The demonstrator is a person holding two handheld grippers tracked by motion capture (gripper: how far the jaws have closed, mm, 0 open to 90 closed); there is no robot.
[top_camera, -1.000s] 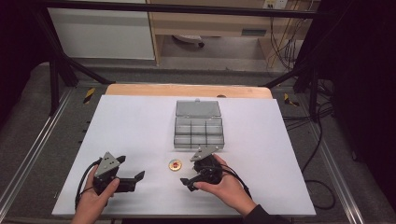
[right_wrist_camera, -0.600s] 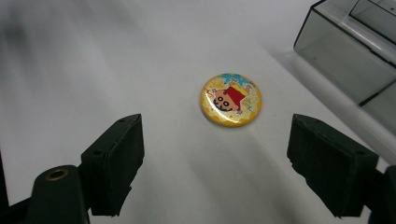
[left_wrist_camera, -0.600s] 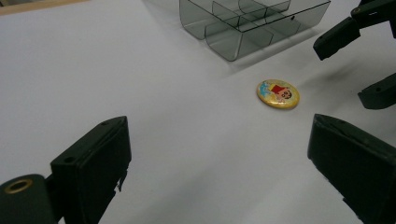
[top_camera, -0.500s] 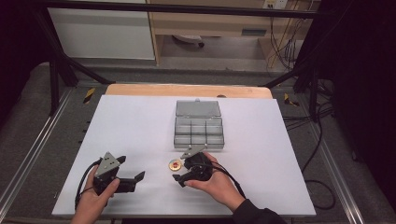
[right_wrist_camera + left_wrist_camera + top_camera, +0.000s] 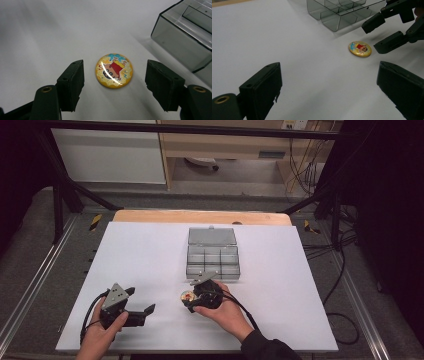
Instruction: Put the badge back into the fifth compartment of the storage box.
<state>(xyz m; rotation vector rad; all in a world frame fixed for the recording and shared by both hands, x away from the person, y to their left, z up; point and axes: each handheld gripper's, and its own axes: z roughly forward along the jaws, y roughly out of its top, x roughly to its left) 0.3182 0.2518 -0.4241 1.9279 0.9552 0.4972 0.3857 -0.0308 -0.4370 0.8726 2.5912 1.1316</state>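
— Glossy yellow badge (image 5: 114, 70) (cartoon figure on the face), flat on the white bench (image 5: 150, 255), just in front of the clear compartment box (image 5: 213, 262).
— Likely light, stiff, domed and slippery; little height to catch. Best taken across the rim, pads low against the bench, or apt to squirt out.
— Right gripper (image 5: 113, 85) straddling it now: jaws half-open, just been closing, badge between them but touching neither pad. Gaps on both sides, roughly centred.
— Not gripped yet, then. Left gripper (image 5: 329, 92)?
— Wide open, nothing between the jaws, parked well to the left of the badge, pointing toward it.
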